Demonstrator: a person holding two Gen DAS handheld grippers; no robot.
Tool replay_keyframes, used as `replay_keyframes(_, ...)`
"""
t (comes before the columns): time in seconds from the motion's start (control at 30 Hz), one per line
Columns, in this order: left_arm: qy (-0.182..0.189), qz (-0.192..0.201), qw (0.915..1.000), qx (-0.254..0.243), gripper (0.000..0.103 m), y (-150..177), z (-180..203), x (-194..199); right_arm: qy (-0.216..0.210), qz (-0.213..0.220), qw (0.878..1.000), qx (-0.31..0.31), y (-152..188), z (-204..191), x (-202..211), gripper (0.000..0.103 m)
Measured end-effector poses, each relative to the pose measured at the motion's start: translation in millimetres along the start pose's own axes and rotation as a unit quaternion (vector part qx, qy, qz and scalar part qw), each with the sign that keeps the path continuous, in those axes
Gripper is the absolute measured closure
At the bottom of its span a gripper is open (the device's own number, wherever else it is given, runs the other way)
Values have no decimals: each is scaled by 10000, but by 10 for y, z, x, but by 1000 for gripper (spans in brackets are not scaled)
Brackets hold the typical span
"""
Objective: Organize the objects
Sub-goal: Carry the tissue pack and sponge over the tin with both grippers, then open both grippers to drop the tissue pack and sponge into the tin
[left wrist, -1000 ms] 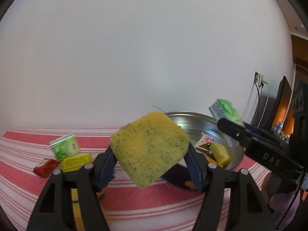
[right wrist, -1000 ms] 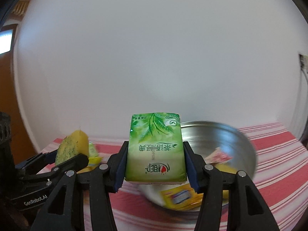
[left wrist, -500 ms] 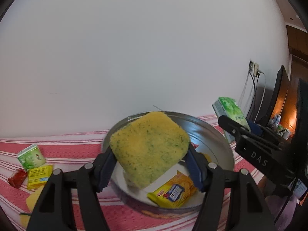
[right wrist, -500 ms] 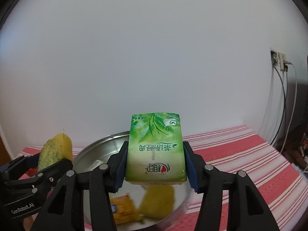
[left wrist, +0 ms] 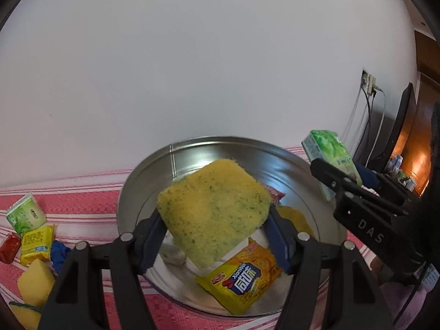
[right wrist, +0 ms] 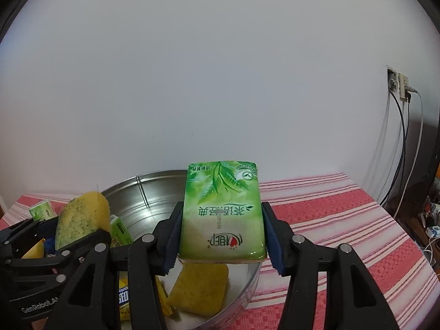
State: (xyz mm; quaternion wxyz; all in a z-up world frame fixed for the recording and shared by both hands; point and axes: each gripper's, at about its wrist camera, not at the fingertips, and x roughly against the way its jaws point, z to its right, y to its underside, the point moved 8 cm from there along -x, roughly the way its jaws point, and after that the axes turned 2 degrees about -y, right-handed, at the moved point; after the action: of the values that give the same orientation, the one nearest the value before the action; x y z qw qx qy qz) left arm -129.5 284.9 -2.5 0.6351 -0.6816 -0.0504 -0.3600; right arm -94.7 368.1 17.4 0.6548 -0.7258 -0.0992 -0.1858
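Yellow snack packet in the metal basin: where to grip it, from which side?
The yellow snack packet lies flat on the floor of the metal basin, its near corner toward the front wall. Probably come from straight above and pinch across the crimped end nearest the basin's middle; the wall blocks a low side approach. Both grippers are full: the left gripper holds the sponge, the right gripper the green tissue pack.

I see a plain white wall (right wrist: 220, 68) at the far side. The table (right wrist: 343, 220) wears a red cloth with white stripes. On the right, a wall socket (right wrist: 397, 82) has cables (right wrist: 404, 143) hanging down. Farther right stands a dark flat screen (left wrist: 400, 126), with warm orange light (left wrist: 418, 148) beside it.
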Motion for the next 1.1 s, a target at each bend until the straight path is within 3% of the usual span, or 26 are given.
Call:
replay_keyframes(0.4,-43,-173,9998,-1,36,28,115,-163,-140,-161,9998,18,-18,43,-127,47)
replay_keyframes(0.5,-4,-205,9998,-4,29,86,61,-133,-252,-205,9995,-59,-22,25,-134,45)
replay_keyframes(0.6,-114,-191,9997,-43,0,89,66,-118,-263,-178,9994,-125,-48,40,-118,30)
replay_keyframes(0.93,-427,53,9989,209,0,49,-98,92,-307,517,9976,-354,-163,154,161,27)
replay_keyframes(1.1,-589,126,9977,301,0,78,-225,174,-267,631,9969,-381,-153,266,192,26)
